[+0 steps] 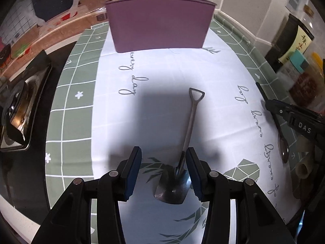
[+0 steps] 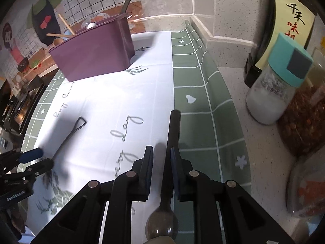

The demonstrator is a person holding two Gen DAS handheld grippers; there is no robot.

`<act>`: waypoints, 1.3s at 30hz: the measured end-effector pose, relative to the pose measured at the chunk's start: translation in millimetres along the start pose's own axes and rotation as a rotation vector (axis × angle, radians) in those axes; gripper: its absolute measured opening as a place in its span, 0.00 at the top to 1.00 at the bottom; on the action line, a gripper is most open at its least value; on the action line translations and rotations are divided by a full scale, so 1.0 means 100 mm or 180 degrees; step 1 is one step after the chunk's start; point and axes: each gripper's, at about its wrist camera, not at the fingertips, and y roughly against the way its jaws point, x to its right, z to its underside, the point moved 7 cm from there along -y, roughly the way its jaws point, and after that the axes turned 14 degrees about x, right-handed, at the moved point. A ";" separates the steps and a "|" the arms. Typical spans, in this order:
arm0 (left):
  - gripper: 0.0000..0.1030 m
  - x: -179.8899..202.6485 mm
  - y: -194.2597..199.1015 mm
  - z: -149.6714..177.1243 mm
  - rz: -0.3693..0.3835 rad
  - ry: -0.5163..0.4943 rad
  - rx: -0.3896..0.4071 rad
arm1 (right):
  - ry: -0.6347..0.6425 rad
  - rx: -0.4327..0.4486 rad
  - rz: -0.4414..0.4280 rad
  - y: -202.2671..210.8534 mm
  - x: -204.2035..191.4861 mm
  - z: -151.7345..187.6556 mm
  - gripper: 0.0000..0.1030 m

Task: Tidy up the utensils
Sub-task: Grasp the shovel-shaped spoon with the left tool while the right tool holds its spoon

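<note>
Shovel-shaped spoon lies lengthwise between the left fingers, handle pointing at the purple holder.

The left gripper point(image 1: 163, 170) hangs over the shovel-shaped spoon point(image 1: 183, 148), its fingers point(image 1: 134, 168) spread to either side of the blade and neck and not pressing on it; the spoon lies flat on the tablecloth point(image 1: 162, 71) that covers the bench, nearer the right-hand finger than the left. Its long axis runs almost straight away from the gripper towards the purple utensil holder point(image 1: 160, 24), so I judge the fingers would close across the neck rather than along it. The right gripper point(image 2: 161, 174) stands farther off, its fingers narrowly parted around the dark-handled spoon point(image 2: 172, 142), which lies against the right-hand pad; whether that counts as a grip I cannot tell.
</note>
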 end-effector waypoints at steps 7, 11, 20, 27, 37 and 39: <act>0.55 0.05 0.04 -0.01 0.0123 0.0017 0.0014 | 0.0175 -0.0005 0.0046 -0.07 -0.12 -0.03 0.81; 0.55 0.09 0.06 -0.01 0.0215 0.0028 0.0024 | 0.0270 -0.0016 0.0032 -0.09 -0.19 -0.04 0.81; 0.55 0.12 0.14 -0.01 0.0481 0.0105 0.0055 | 0.0012 0.0030 -0.0214 0.02 0.04 -0.04 0.79; 0.55 0.02 0.11 -0.01 0.0446 0.0203 0.0028 | -0.0090 -0.0054 -0.0259 -0.04 0.06 0.01 0.78; 0.54 0.08 0.07 0.00 0.0384 0.0084 -0.0015 | 0.0456 -0.0079 0.0025 -0.17 -0.20 -0.03 0.89; 0.51 0.11 0.04 -0.02 0.0366 -0.0009 -0.0033 | 0.0428 -0.0073 -0.0073 -0.15 -0.21 -0.02 0.89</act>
